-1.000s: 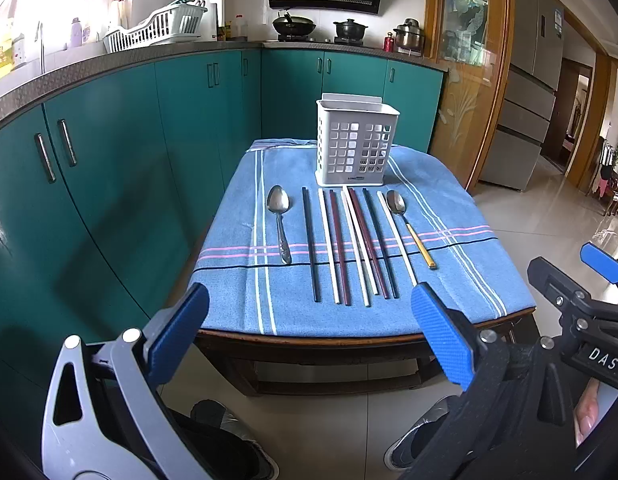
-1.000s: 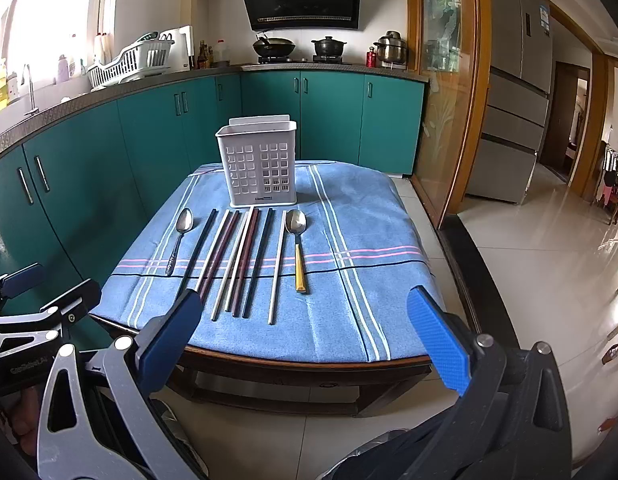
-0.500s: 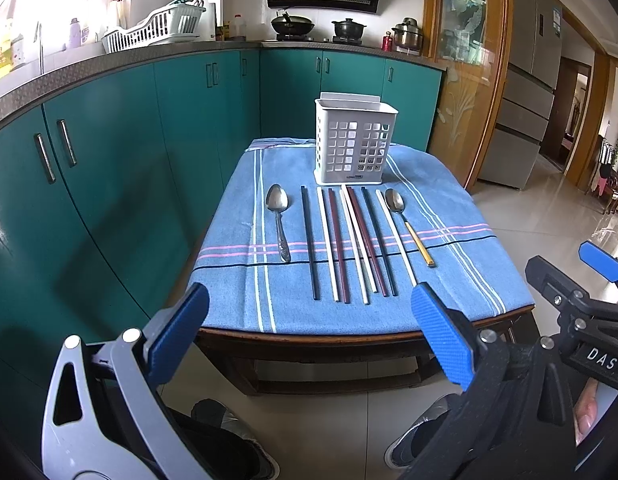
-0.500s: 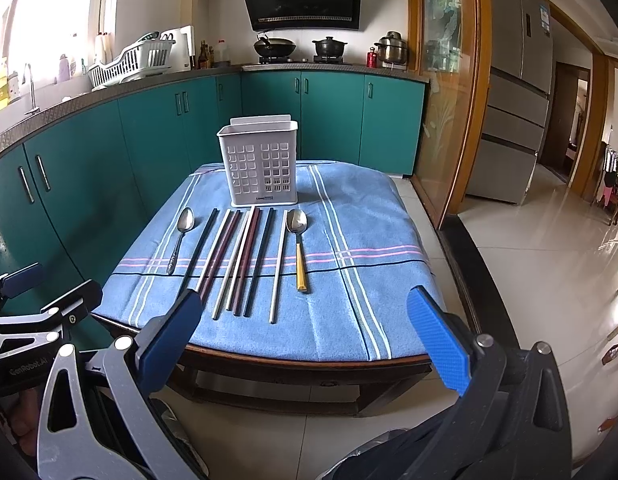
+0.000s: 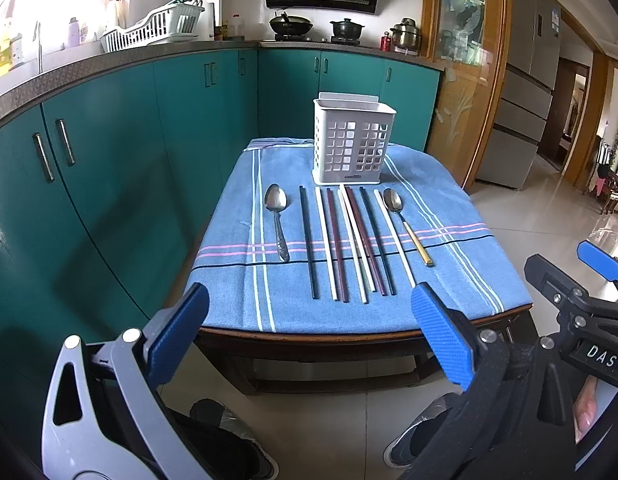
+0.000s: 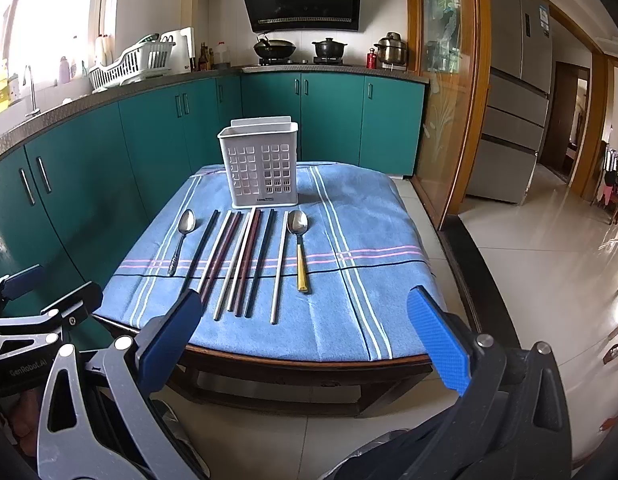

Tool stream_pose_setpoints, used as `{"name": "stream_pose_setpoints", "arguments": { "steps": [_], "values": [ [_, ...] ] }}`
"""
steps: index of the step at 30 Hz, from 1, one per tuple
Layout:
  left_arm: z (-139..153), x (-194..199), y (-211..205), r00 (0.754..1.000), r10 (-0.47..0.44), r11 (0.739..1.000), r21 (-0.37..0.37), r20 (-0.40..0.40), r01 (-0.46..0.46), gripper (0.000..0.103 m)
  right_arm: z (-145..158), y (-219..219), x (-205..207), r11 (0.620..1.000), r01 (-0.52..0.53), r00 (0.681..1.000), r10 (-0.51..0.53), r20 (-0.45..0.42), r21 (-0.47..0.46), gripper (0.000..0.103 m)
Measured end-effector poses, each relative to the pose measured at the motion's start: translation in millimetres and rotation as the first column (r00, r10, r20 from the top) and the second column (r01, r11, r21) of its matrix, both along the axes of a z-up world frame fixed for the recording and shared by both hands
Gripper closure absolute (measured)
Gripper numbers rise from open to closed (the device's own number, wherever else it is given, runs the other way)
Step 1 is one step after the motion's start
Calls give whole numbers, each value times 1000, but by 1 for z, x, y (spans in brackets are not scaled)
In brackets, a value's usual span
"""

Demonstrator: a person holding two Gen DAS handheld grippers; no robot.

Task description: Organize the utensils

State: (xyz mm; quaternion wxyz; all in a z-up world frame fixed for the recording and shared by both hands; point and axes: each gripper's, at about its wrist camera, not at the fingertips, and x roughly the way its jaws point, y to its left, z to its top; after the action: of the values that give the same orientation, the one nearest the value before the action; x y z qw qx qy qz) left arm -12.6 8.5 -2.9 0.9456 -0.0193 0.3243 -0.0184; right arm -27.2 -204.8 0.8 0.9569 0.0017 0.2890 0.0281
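Right now both grippers are hanging short of the table's near edge, with nothing picked up. The left gripper (image 5: pixel 309 312) is standing with its jaws spread wide and empty, and the right gripper (image 6: pixel 305 318) is doing the same.

Taking the white utensil holder (image 5: pixel 353 144) as the landmark: it is standing at the far middle of the blue cloth (image 5: pixel 449 280). The chopsticks (image 5: pixel 349 240) are lying in a row just in front of it, ends pointing toward it, several of them close together or touching. An all-metal spoon (image 5: pixel 278 216) is lying in front of the holder to its left, and a gold-handled spoon (image 5: pixel 405 222) in front to its right.

The step in hand is probably the first approach. Starting with an outer piece, such as a spoon, looks wiser, since the packed chopsticks could shift together. Closing across the handle's middle and lowering it upright into the holder should be working best.

Writing: "DAS" is showing on the right gripper's body in the left view; "GenRobot.AI" is showing on the left gripper's body in the right view. The holder's small label is too small to read.
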Motion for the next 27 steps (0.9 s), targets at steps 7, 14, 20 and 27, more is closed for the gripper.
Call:
{"name": "stream_pose_setpoints", "arguments": {
  "steps": [7, 14, 20, 27],
  "values": [
    [-7, -6, 8, 993, -33, 997, -73, 112, 41, 3, -4, -2, 1, 1000, -9, 1000, 9, 22, -7, 3],
    [-22, 13, 9, 998, -32, 999, -32, 61, 34, 3, -18, -15, 6, 993, -38, 998, 32, 54, 109, 3],
    [-49, 50, 2, 995, -66, 998, -20, -77, 65, 3, -39, -26, 36, 977, -82, 997, 77, 32, 197, 3],
    [-21, 120, 2, 996, -75, 995, -74, -38, 72, 3, -22, 2, 115, 979, -174, 983, 179, -33, 104, 3]
  ]
}}
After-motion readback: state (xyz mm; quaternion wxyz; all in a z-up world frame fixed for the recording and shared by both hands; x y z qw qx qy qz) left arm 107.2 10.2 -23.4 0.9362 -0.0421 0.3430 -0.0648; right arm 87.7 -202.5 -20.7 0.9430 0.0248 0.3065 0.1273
